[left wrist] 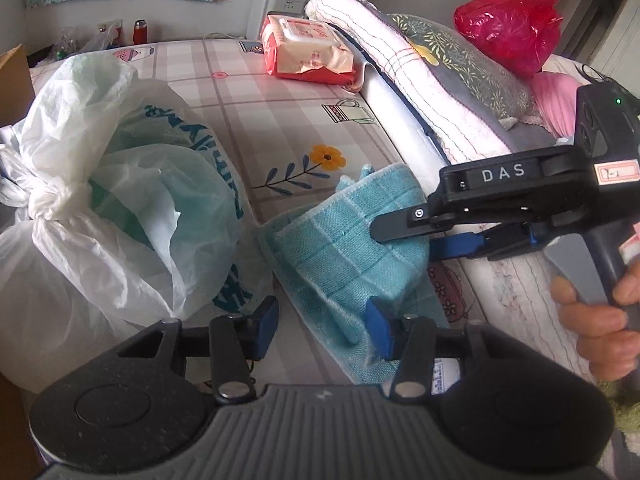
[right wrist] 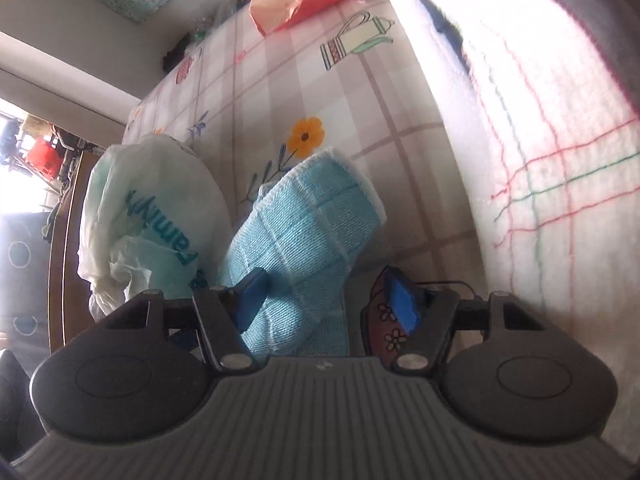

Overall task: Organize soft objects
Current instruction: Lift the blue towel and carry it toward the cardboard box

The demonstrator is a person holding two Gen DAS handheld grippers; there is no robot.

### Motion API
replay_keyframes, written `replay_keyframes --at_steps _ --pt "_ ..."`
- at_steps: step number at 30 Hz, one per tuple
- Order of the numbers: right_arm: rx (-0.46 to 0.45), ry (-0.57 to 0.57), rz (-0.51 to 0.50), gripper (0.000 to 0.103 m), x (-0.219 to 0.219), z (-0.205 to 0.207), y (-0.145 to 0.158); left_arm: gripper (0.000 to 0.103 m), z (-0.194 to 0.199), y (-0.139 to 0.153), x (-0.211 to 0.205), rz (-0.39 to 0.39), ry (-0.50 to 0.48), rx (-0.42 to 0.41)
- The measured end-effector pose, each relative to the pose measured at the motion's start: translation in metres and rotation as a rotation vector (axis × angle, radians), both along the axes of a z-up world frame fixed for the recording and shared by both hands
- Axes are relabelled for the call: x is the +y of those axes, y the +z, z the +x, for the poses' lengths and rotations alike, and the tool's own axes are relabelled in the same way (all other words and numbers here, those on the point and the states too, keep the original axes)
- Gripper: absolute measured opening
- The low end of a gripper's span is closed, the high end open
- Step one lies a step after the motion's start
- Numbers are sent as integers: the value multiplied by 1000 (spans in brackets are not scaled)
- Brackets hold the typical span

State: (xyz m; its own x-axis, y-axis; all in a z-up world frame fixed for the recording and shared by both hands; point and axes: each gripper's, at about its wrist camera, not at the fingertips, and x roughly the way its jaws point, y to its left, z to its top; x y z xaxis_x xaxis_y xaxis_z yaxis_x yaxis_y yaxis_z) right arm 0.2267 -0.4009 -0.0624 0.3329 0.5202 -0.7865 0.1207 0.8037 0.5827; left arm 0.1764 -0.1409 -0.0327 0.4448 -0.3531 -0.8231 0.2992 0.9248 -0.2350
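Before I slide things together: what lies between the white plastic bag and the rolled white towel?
In the left wrist view, the blue cloth lies between the white plastic bag and rolled white towel.

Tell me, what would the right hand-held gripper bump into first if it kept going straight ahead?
Most likely the folded light-blue woven cloth, already lying between the right hand-held gripper's open fingers; beyond it, the patterned bedsheet.

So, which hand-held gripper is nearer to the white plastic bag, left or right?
Left. The left hand-held gripper is just beside the white plastic bag; the right hand-held gripper is at the blue cloth, which lies between it and the bag.
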Motion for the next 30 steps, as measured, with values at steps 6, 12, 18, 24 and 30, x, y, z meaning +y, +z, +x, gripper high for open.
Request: replay_keyframes --at_steps 6,12,18,24,30 --pt "15 67 16 50 17 -1 -3 48 14 -15 -9 -4 -3 86" --pt "12 79 68 25 23 -7 -7 47 16 -13 -14 8 -6 78" --pt "-46 49 122 20 19 -21 13 43 6 13 -5 -52 -16 25" --pt "-171 61 98 19 29 -38 77 43 -19 68 20 -108 0 -128" --pt "-331 127 107 20 70 -49 150 43 -49 120 83 -141 103 -302"
